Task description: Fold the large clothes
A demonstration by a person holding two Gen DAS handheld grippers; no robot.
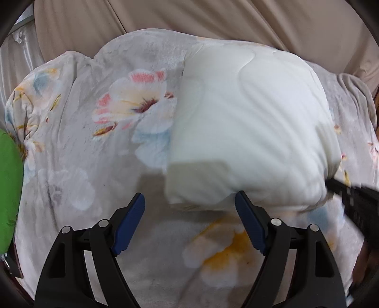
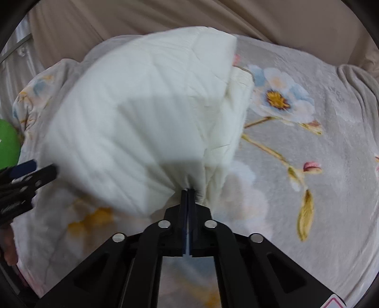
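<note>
white quilted garment (image 2: 142, 123) lies bunched on a grey floral blanket (image 2: 308, 165), w/ beige fabric (image 1: 213, 16) behind it. right gripper (image 2: 188, 189) has its jaws pressed fully together, pinching a gathered edge of the garment at the near side; cloth fans out from the tips. left gripper (image 1: 189, 201) has jaws spread wide, nothing between them, right blue pad (image 1: 251, 220) just at the garment's near edge. green item (image 1: 7, 189) at far left, blurry.
</note>
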